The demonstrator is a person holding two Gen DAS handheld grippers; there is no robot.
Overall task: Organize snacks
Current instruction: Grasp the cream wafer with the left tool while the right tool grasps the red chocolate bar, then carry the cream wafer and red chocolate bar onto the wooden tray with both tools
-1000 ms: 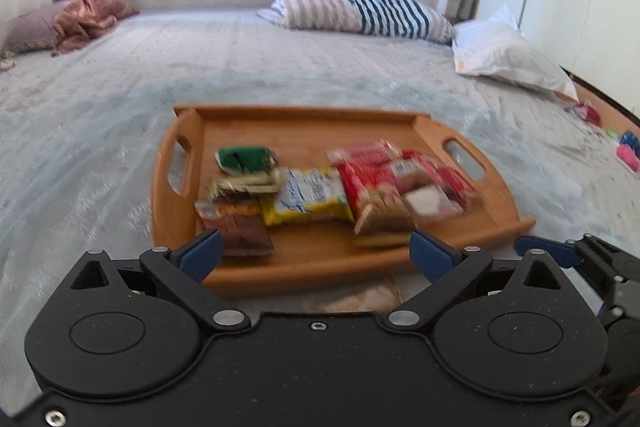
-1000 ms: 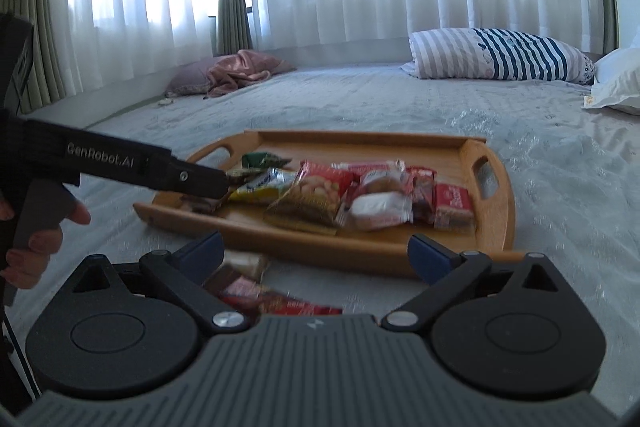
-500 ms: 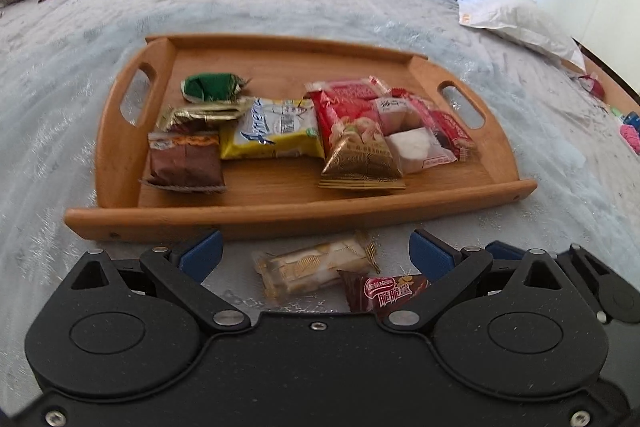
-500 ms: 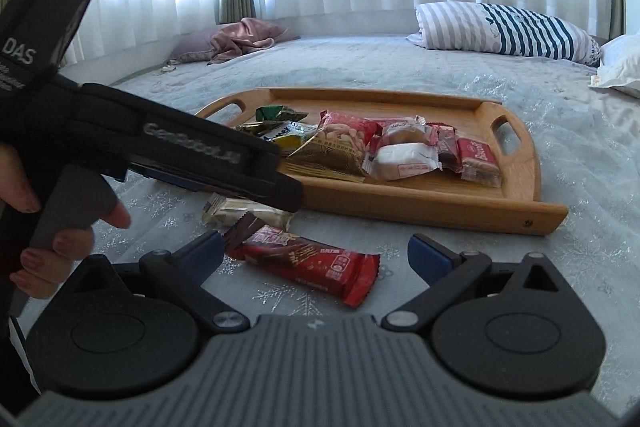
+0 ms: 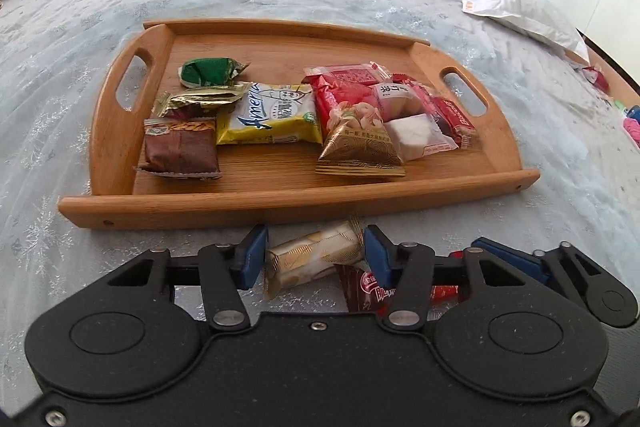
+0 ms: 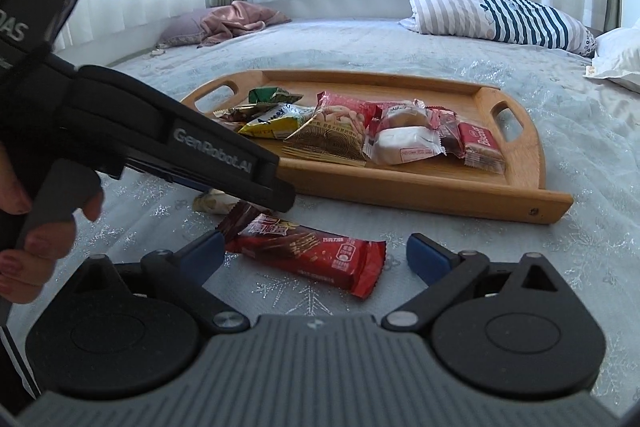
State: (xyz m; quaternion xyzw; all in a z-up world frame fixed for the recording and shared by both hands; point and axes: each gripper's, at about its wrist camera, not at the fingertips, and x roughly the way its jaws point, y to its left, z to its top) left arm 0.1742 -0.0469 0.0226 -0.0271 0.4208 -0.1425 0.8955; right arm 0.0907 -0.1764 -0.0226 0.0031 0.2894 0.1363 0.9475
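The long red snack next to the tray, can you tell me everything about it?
The long red snack bar lies flat on the pale bedspread, just in front of the wooden tray but not in it. Its wrapper looks like shiny plastic film, dark brown at one crimped end, bright red at the other, with printed pictures and writing. It is sealed. It sits between the right gripper's open blue fingers; whether they touch it is unclear.

The left claw [image 5: 315, 255] points steeply down; its jaws have just been closing and now press a wrapped snack [image 5: 310, 259] between them. The right claw [image 6: 316, 253] stands wide open, gripping nothing.
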